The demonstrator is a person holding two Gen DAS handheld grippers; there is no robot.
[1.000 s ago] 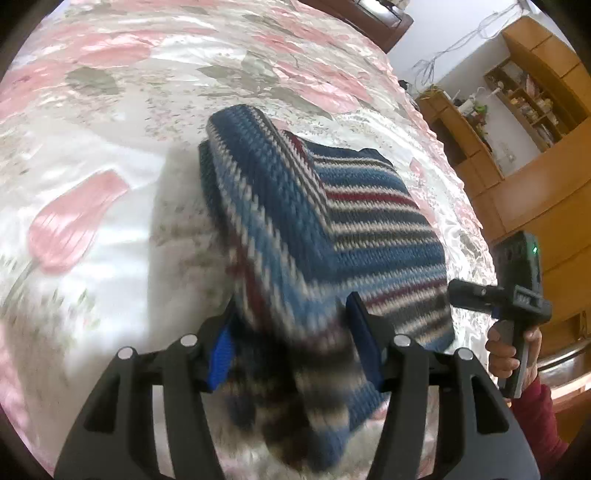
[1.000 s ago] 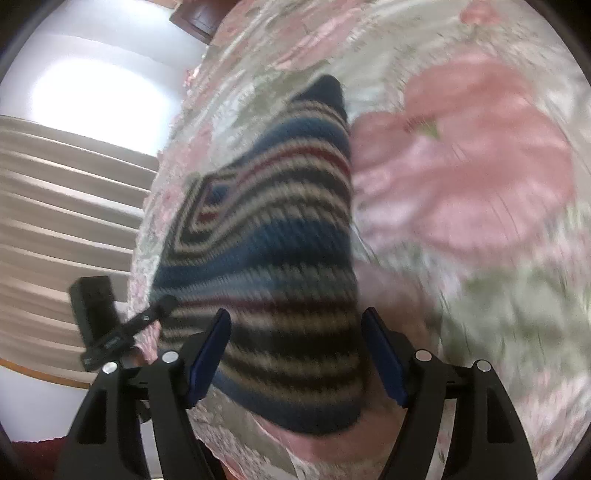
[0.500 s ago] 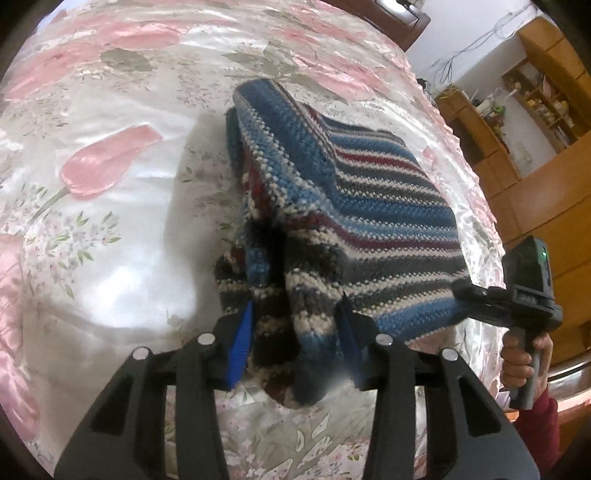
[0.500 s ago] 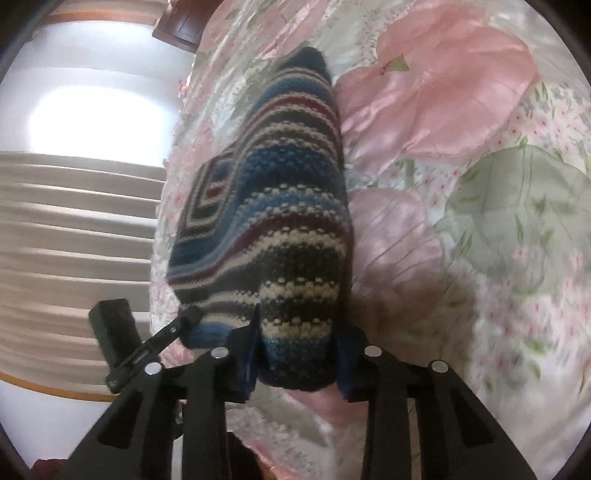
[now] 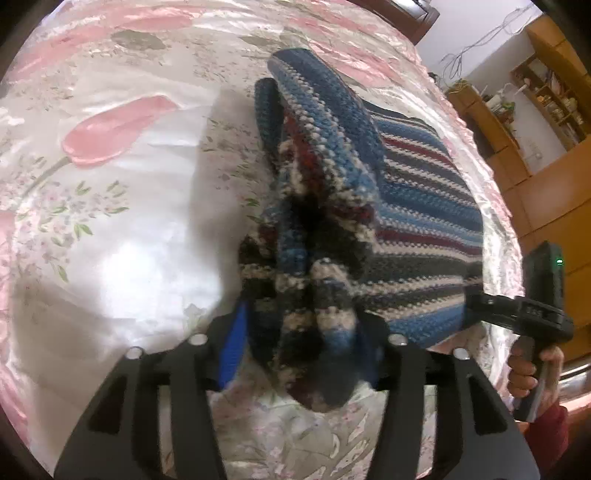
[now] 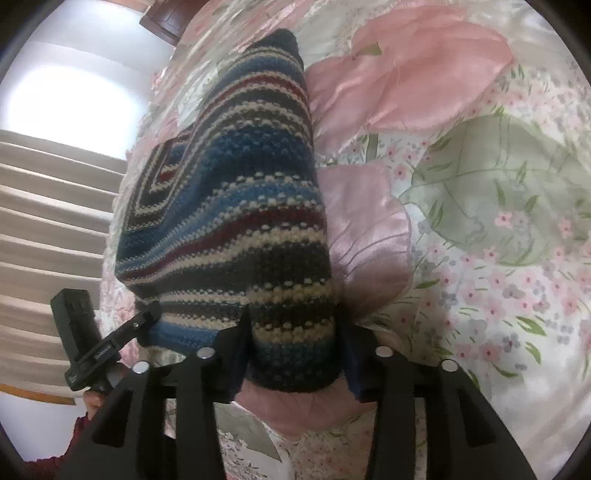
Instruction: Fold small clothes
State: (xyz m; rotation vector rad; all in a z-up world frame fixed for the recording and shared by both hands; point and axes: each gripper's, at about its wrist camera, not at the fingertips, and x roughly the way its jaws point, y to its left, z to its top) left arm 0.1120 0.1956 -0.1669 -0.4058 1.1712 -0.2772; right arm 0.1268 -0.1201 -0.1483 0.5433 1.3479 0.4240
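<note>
Left gripper (image 5: 301,332): black two-finger tool with blue pads, jaws drawn in tight on a bunched, several-layer edge of the striped blue, cream and maroon knitted garment (image 5: 417,206). A second ago the jaws stood wide around the cloth; half a second ago they were closing.

Right gripper (image 6: 293,332): same black build, jaws pinched on the near corner of the knit. It too has gone from wide open to clamped.

Knit position: near edge raised off the bed in both wrist views, hanging between the two grippers; far end rests on the pink-flowered satin bedspread (image 5: 122,206). One panel already lies doubled over the rest.

Person: a hand (image 5: 535,369) in a dark red sleeve holds the right tool's handle, seen at the left view's right edge.

Change, in sum: both grips made, near hem picked up.

Meaning for task (judgement): grasp stage is done; next looks like carrying the near edge over toward the far end for another fold.

Risk (judgement): left grip is bunched, so layers may slip or land uneven.

Beyond: wooden headboard (image 5: 406,14) past the bed; wooden shelving (image 5: 546,85) at right.
</note>
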